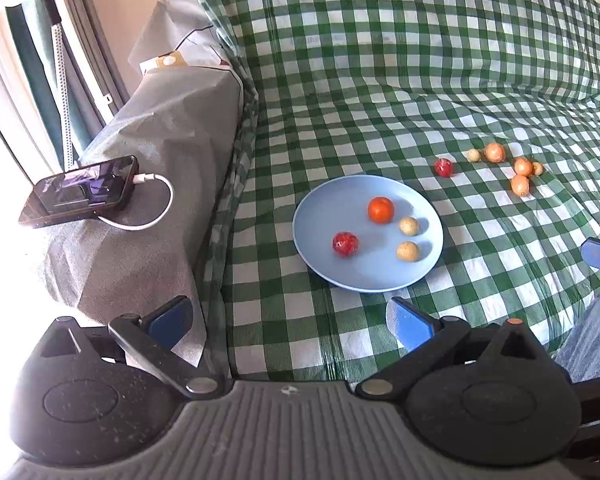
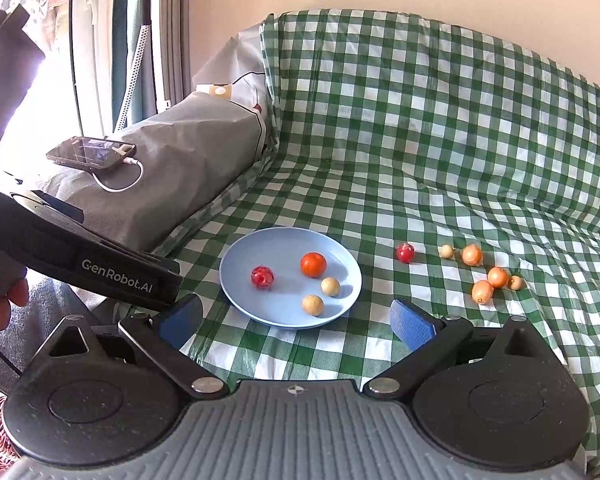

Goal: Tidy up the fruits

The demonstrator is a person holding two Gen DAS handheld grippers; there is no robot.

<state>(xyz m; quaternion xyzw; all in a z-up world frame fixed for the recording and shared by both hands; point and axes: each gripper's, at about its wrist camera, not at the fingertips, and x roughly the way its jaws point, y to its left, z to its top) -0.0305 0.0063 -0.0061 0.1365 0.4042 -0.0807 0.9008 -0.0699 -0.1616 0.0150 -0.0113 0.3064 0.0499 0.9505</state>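
Fruits lie partly on a plate and partly loose on the green checked cloth (image 2: 440, 140), which covers the whole couch ahead of both claws. On the grey padded armrest (image 2: 188, 160), up and to the left of the claws, a phone (image 2: 90, 153) sits with a white cable (image 2: 118, 184) plugged in. The blue plate (image 2: 260, 252) rests just ahead of the right claw (image 2: 296, 322), between its spread fingers, and ahead and slightly right of the left claw (image 1: 290, 318). Both claws are wide open and hold nothing. On the plate sit an orange fruit (image 2: 313, 264), a red fruit (image 2: 262, 277) and two small tan fruits (image 2: 330, 286) (image 2: 313, 305). Off the plate, farther ahead and to the right, another red fruit (image 2: 405, 252) lies alone, and beyond it a loose cluster of three orange-yellow fruits (image 2: 497, 277) and two tiny pale ones (image 2: 446, 251).
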